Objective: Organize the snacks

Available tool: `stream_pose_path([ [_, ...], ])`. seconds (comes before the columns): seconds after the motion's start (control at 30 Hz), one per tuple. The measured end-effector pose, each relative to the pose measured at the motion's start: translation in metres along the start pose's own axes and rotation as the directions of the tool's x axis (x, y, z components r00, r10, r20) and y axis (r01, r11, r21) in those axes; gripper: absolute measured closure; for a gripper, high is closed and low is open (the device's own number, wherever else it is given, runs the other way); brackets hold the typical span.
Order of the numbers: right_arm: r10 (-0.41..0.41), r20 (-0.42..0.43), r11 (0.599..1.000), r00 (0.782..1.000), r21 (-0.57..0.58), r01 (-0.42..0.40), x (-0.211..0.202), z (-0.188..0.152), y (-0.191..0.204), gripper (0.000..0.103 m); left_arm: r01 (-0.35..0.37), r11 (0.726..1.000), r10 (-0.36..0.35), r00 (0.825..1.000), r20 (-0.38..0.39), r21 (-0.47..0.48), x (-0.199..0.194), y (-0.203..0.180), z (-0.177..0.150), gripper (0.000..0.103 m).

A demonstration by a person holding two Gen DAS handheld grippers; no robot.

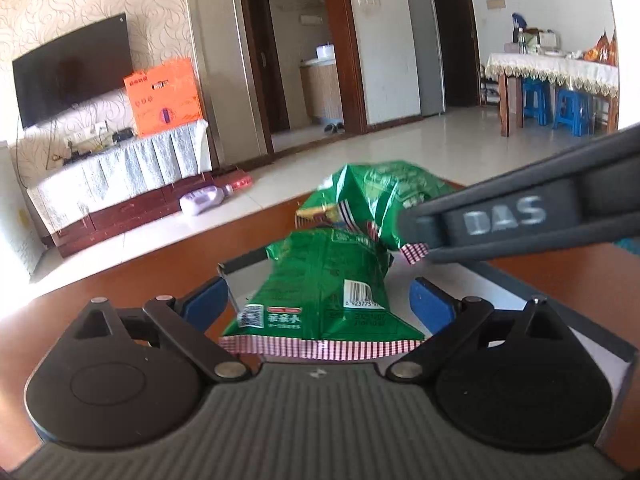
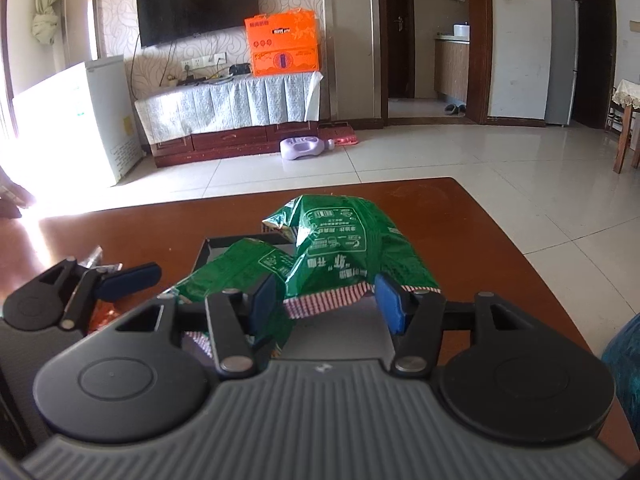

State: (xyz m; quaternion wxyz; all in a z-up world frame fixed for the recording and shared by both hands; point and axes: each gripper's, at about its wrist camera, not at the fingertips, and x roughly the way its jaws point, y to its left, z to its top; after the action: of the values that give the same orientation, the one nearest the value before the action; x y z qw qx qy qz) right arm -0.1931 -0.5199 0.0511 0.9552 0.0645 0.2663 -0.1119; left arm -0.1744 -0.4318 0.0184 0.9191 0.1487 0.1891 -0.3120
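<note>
Two green snack bags with red-checked seams lie over a dark-rimmed tray (image 1: 240, 258) on a brown table (image 1: 100, 308). The nearer bag (image 1: 320, 288) lies flat between the blue pads of my left gripper (image 1: 320, 300). The jaws stand open, with a gap on each side of the bag. The farther bag (image 1: 380, 196) stands crumpled and raised. My right gripper (image 1: 414, 232) reaches in from the right and holds it by its checked end. In the right wrist view that bag (image 2: 340, 232) bulges up between the pads of the right gripper (image 2: 326, 300), which is shut on it.
One of the left gripper's fingers (image 2: 128, 276) sits to the left, with an orange packet (image 2: 104, 316) under it. The table edge (image 2: 520, 248) runs close on the right, with tiled floor beyond. Something teal (image 2: 624, 360) sits at the near right.
</note>
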Motion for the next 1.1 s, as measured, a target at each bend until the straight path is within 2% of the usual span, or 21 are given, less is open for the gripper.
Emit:
stream_pose_path([
  [0.13, -0.006, 0.039, 1.0, 0.999, 0.016, 0.006, -0.037, -0.01, 0.001, 0.045, -0.026, 0.999, 0.025, 0.999, 0.032, 0.03, -0.032, 0.002, -0.006, 0.003],
  [0.27, 0.002, 0.083, 0.996, 0.997, 0.091, -0.009, -0.074, -0.031, -0.001, 0.044, -0.051, 0.997, 0.048, 0.997, 0.06, 0.056, -0.064, 0.008, -0.012, 0.002],
  [0.37, 0.034, 0.102, 0.987, 0.994, 0.153, -0.05, -0.092, -0.049, -0.001, 0.043, -0.082, 0.994, 0.08, 0.996, 0.04, 0.065, -0.084, 0.019, -0.017, 0.002],
  [0.43, 0.064, 0.108, 0.981, 0.992, 0.176, -0.083, -0.098, -0.06, 0.004, 0.042, -0.126, 0.989, 0.125, 0.992, 0.016, 0.074, -0.096, 0.03, -0.024, 0.002],
  [0.53, 0.128, 0.104, 0.98, 0.986, 0.137, -0.141, -0.104, -0.072, 0.023, 0.041, -0.202, 0.977, 0.204, 0.978, -0.031, 0.061, -0.116, 0.051, -0.036, 0.002],
  [0.67, 0.263, 0.039, 0.965, 0.964, -0.021, -0.263, -0.102, -0.09, 0.065, 0.043, -0.237, 0.971, 0.234, 0.97, -0.066, -0.042, -0.145, 0.089, -0.053, 0.002],
  [0.8, 0.35, -0.076, 0.919, 0.934, -0.166, -0.358, -0.094, -0.108, 0.104, 0.045, -0.249, 0.963, 0.239, 0.966, -0.1, -0.103, -0.16, 0.107, -0.067, 0.002],
  [0.9, 0.336, -0.134, 0.913, 0.932, -0.197, -0.357, -0.083, -0.116, 0.113, 0.045, -0.234, 0.966, 0.22, 0.968, -0.123, -0.107, -0.161, 0.104, -0.074, 0.002],
  [1.0, 0.315, -0.171, 0.921, 0.934, -0.183, -0.344, -0.07, -0.119, 0.111, 0.045, -0.17, 0.977, 0.15, 0.977, -0.15, -0.127, -0.148, 0.089, -0.076, 0.003],
  [1.1, 0.299, -0.216, 0.923, 0.93, -0.184, -0.339, -0.062, -0.124, 0.11, 0.045, -0.121, 0.99, 0.109, 0.98, -0.164, -0.066, -0.133, 0.064, -0.078, 0.003],
])
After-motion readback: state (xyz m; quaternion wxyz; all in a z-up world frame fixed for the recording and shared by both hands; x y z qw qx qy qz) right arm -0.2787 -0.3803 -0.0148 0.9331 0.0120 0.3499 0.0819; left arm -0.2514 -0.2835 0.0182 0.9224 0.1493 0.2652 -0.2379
